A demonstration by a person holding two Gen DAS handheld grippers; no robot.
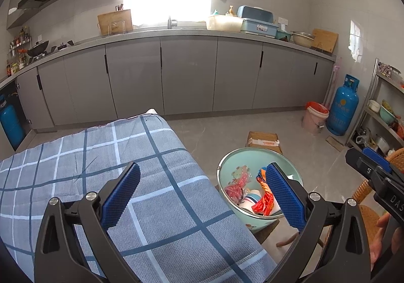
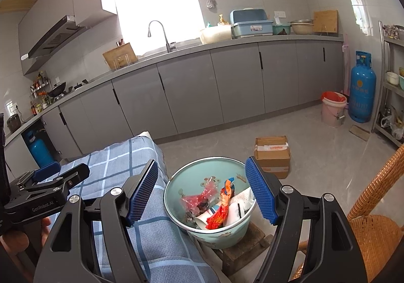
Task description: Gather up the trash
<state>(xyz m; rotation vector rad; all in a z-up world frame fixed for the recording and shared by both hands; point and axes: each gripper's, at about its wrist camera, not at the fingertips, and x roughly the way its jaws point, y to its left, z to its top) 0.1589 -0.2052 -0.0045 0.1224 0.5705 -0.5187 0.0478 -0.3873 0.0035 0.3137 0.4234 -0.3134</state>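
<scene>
A pale green enamel basin point(image 2: 199, 169) stands on a low wooden stool point(image 2: 242, 245) beside the table. In it lie a red-orange wrapper point(image 2: 217, 217), crumpled pink plastic point(image 2: 199, 197) and white paper point(image 2: 240, 204). My right gripper point(image 2: 202, 192) hangs open just above the basin, with nothing between its blue pads. My left gripper point(image 1: 202, 194) is open over the table's right edge, above the blue plaid cloth point(image 1: 126, 144), and holds nothing. In the left wrist view the basin point(image 1: 240, 159) shows partly behind the right-hand pad point(image 1: 285, 197), and the right gripper point(image 1: 371, 161) enters at the far right.
A taped cardboard box point(image 2: 272, 154) sits on the floor behind the basin. A wicker chair point(image 2: 373, 227) stands to the right. A pink bucket with a red liner point(image 2: 333, 108) and a blue gas cylinder point(image 2: 362, 88) stand by the grey cabinets point(image 2: 227, 86).
</scene>
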